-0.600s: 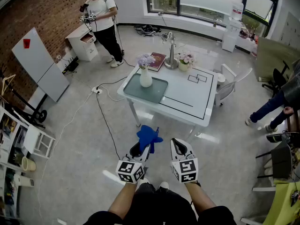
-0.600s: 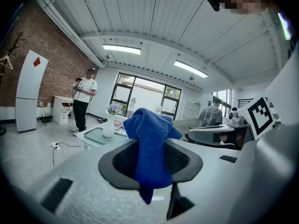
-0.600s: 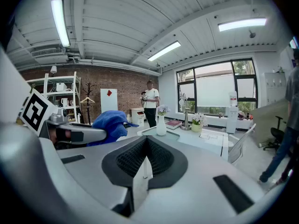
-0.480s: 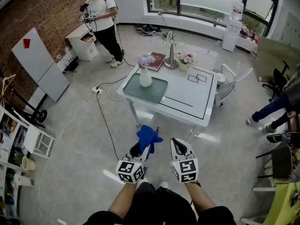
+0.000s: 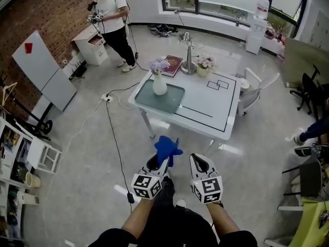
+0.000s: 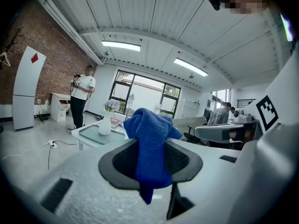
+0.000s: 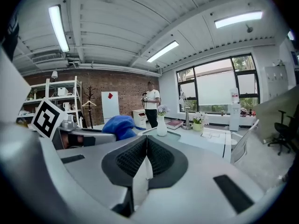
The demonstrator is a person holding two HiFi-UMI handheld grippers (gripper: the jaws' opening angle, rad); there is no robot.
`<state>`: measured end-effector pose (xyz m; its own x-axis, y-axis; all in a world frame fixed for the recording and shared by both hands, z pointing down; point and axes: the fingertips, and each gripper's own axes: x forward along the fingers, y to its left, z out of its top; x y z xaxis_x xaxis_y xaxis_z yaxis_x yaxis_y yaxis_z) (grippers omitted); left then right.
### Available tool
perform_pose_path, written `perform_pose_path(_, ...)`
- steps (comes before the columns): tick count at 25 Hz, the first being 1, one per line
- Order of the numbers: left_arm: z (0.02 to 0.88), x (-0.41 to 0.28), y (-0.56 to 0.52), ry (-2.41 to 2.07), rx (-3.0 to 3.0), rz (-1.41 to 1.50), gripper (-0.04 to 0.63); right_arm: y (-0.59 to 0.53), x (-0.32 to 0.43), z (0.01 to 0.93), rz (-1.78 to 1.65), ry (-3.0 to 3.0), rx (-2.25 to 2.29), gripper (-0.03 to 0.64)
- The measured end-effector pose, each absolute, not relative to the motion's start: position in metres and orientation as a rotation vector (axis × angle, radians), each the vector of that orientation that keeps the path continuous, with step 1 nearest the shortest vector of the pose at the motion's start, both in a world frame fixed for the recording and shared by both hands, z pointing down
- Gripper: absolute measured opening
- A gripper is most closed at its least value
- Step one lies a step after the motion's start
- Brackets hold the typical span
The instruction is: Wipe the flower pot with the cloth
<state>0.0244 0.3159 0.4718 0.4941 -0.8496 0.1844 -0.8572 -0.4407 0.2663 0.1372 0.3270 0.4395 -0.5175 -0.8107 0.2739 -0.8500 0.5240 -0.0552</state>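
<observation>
Both grippers sit a bit closer to the table than half a second ago, but I'm still well short of its near edge. My left gripper is clamped on the blue cloth, and my right gripper is pinched together on nothing. The flower pot, I think the small greenish one, stands at the table's far edge. No wiping yet, just the approach.

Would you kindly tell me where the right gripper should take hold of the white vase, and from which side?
Probably the narrow neck of the white vase, just below the flowers, with the right gripper coming in level from the near edge of the table. The vase stands upright, its belly looks wide for the fingers, and the blooms block a descent from above.
</observation>
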Motion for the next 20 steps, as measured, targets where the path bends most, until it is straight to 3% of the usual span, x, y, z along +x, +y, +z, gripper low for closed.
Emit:
perform_pose_path(7,0.496,0.019,0.252,-1.398,2.41,0.037,0.138,0.268,0.134,0.46,0.308,-2.528,1.411,0.009)
perform_pose_path(20,0.517,-0.043,0.047,-1.346,2.434,0.118,0.138,0.062,0.048,0.477,0.384,-2.485,1.308,0.009)
